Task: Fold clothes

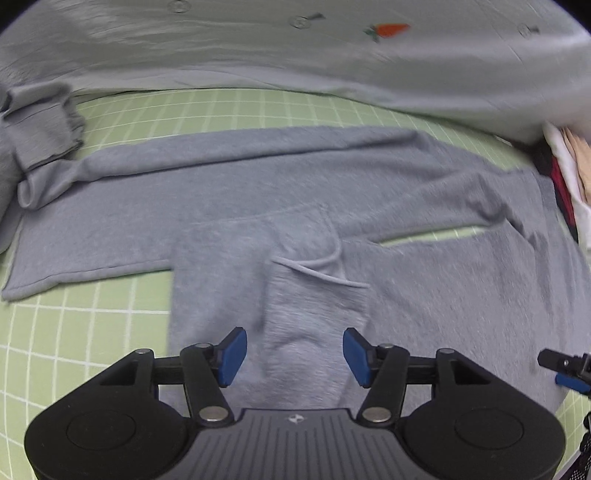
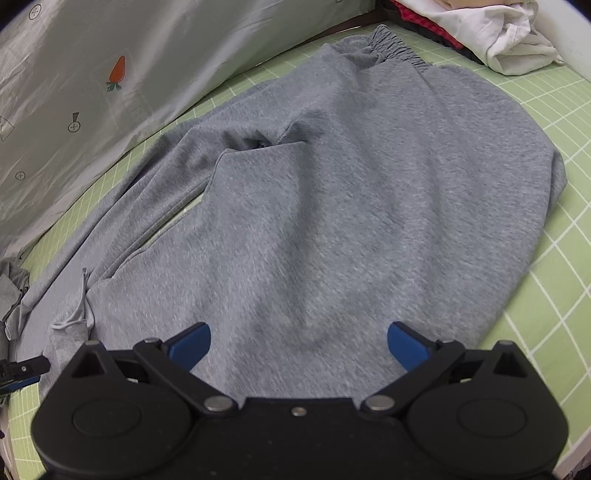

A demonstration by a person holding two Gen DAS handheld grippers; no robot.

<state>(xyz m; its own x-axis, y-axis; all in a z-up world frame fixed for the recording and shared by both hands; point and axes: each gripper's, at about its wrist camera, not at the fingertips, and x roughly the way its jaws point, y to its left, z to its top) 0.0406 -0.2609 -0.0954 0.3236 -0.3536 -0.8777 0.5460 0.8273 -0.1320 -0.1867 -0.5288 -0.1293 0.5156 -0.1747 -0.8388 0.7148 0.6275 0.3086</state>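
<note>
ITEM: grey sweatpants (image 2: 332,206), fleece knit, lying flat on green grid-print sheet (image 1: 85,332), partly folded.

NEAR
- L gripper (image 1: 294,356): jaws spread, blue pads clear of cloth, nothing between them but the fabric lying below. Hovers over a folded-back panel of the pants.
- R gripper (image 2: 298,345): jaws spread wide, empty, poised over the broad seat/hip area. Not pinching anything.
- Drawcord (image 1: 321,271): thin loose loop lying on top, just beyond L pads. Snag risk; prob. best tucked in, not grabbed.

MID
- Pant legs run across the L view, one long leg stretched toward the left, hem (image 1: 77,277) flat on sheet. Small gap of sheet shows btw layers at right.
- Elastic waistband (image 2: 397,50): gathered, ribbed, at far end in R view.

FAR
- Grey-green quilt w/ carrot print (image 1: 388,30) along back edge.
- Pile of other clothes (image 2: 513,40), white and red, at corner.
- Second grey garment (image 1: 40,125), bunched, far left.

HANDLING (judgement)
- Soft, limp, moderately weighty for cloth; drapes, won't hold shape. Not fragile. Fleece grips pads well; low slip.
- Take hold: pinch at edges, i.e. hem corners or waistband, both layers together. Thick seams give firmest bite. Mid-panel pinch would only tent the top layer.
</note>
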